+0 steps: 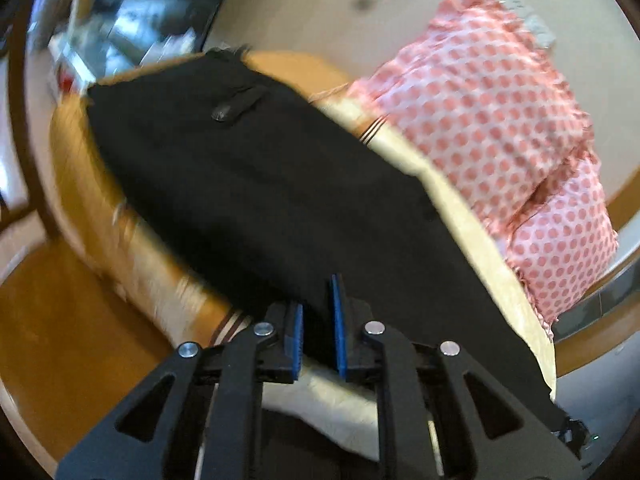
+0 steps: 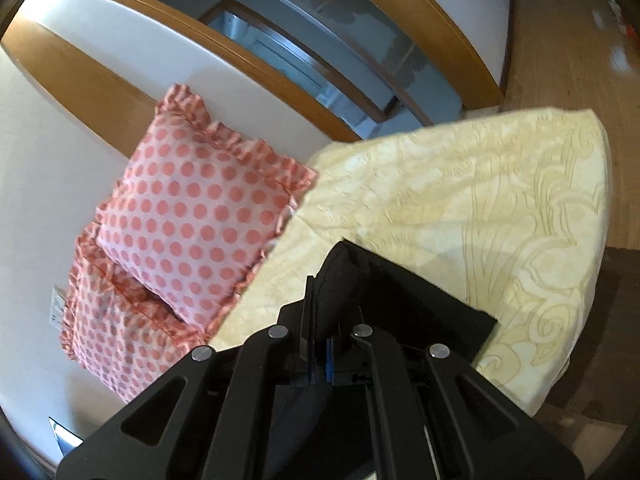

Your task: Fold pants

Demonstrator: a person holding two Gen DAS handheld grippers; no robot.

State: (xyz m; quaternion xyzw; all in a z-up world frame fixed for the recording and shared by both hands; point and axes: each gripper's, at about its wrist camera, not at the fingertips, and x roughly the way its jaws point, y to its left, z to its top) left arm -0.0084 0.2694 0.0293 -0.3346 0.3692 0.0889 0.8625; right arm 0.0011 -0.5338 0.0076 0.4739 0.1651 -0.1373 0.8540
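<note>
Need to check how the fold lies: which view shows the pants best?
The left wrist view: the pants stretch across the bed, belt loop visible, though blurred. The right wrist view shows only a bunched end pinched in the right gripper.

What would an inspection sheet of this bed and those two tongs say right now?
Surface: cream patterned bedspread, lightly rumpled.
Job's things: black pants spread lengthwise on the bedspread; a buttoned tab faces up.
Clutter: two pink polka-dot pillows stacked against the white wall.
Tongs: left tongs pinch the pants' near edge; right tongs shut on a raised fold of the pants.
Cables: nothing seen.
Surroundings: wooden floor, wood-trimmed doorway; left view is motion-blurred.
</note>
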